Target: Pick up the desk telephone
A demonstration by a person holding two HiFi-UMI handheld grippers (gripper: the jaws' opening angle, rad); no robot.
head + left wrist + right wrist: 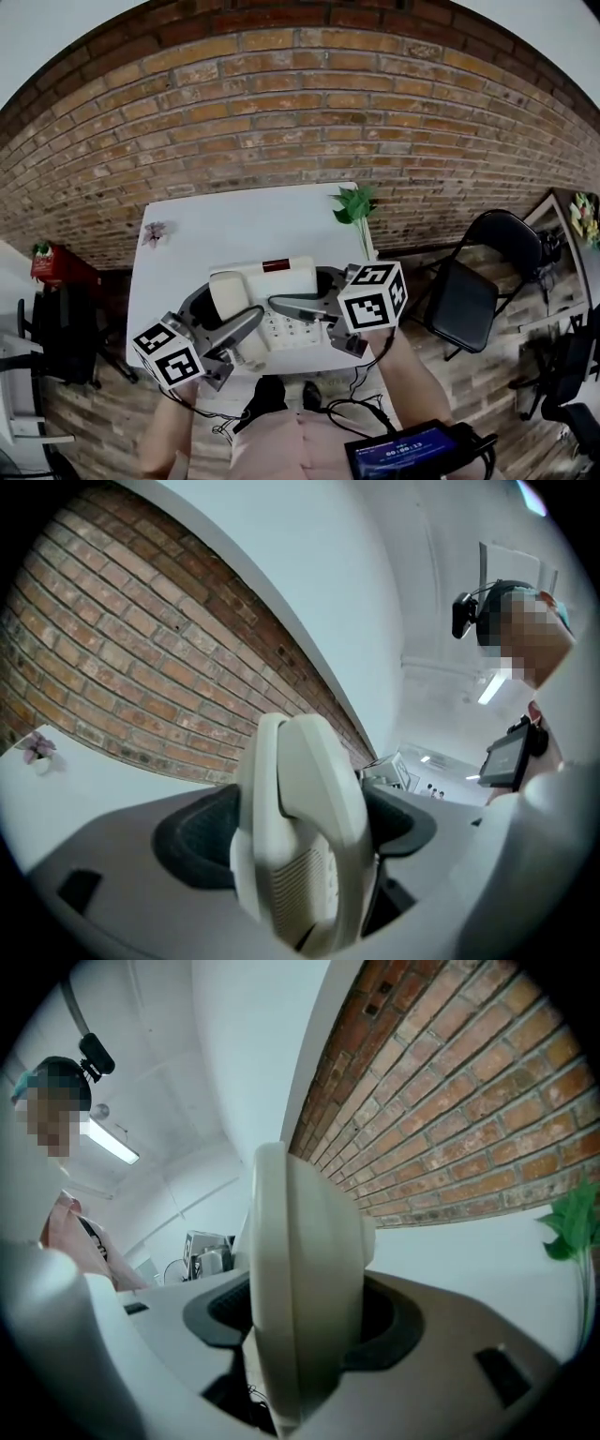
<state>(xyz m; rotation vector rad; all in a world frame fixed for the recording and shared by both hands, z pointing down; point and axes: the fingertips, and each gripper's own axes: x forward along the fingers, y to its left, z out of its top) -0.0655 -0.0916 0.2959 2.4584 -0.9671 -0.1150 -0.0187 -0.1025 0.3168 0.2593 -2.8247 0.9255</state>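
Head view: held cream phone [274,279] off table [187,234], above its near edge, between left gripper [247,333] and right gripper [302,319]; showed handset [230,298] at left, keypad [291,330], red strip on top.
Left gripper view: clamped handset end, ribbed grille facing camera.
Right gripper view: clamped smooth, rounded casing edge.

The left gripper [242,326] has its jaws pressed on the left side of the desk telephone [274,277]. The right gripper [291,309] clamps the telephone's right side. Both point nearly level, toward each other. The left forearm [167,433] and right forearm [411,380] reach forward from near the telephone's front edge.
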